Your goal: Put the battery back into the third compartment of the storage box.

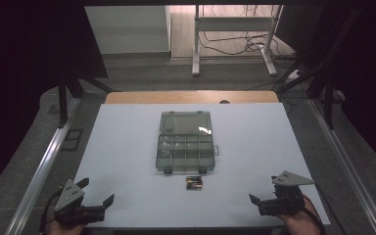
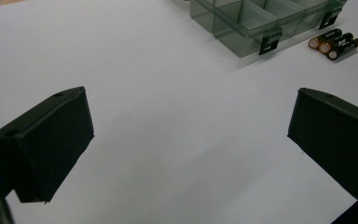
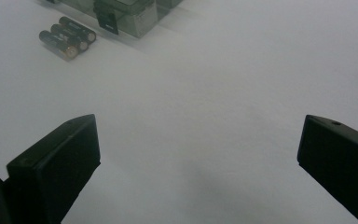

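Three batteries [image 1: 194,182] lie side by side on the white bench [image 1: 127,147], just in front of the open box [image 1: 185,142], near its front latches. The left gripper [image 1: 98,193] rests at the bench's near left corner, its fingers [image 2: 51,140] spread wide around nothing. The right gripper [image 1: 267,196] sits at the near right corner, fingers [image 3: 60,158] likewise spread and empty. Both are well apart from the batteries.
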